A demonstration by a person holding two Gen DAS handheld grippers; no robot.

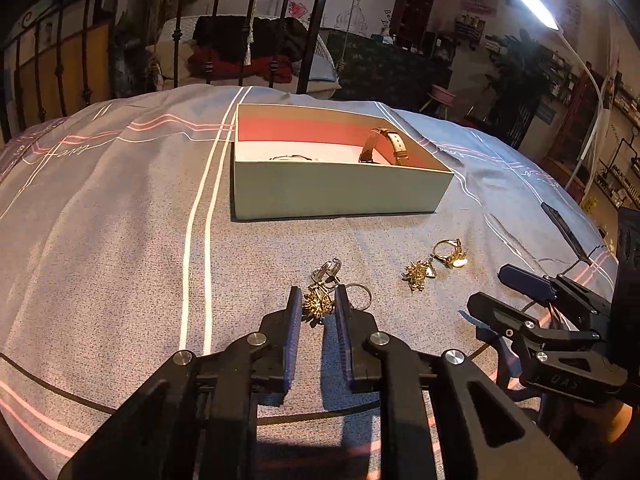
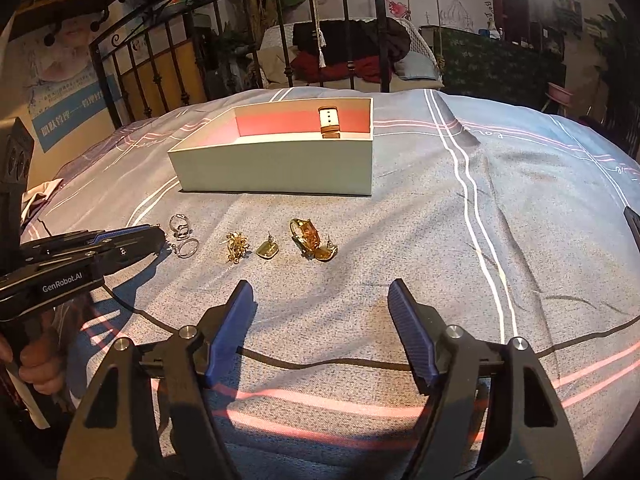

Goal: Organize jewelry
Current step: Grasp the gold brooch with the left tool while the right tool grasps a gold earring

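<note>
An open pale box [image 1: 336, 192] with a pink inside stands on the bed; a tan watch [image 1: 384, 146] lies in it, as the right wrist view [image 2: 329, 120] shows too. My left gripper [image 1: 318, 300] has its jaws close around a gold floral earring [image 1: 317, 305] beside silver rings [image 1: 358, 294]. More gold pieces [image 1: 436, 264] lie to its right. In the right wrist view my right gripper [image 2: 320, 292] is open and empty, short of a gold earring [image 2: 236, 246], a gold stud [image 2: 269, 250] and a gold ring [image 2: 306, 234]. The box [image 2: 276, 168] stands beyond.
The grey bedspread [image 1: 120, 220] with white and pink stripes covers the bed. A black iron bedframe [image 1: 260, 40] stands behind the box. A dark phone [image 1: 564, 228] lies at the right. A black cable [image 2: 320, 360] crosses the spread near my right gripper.
</note>
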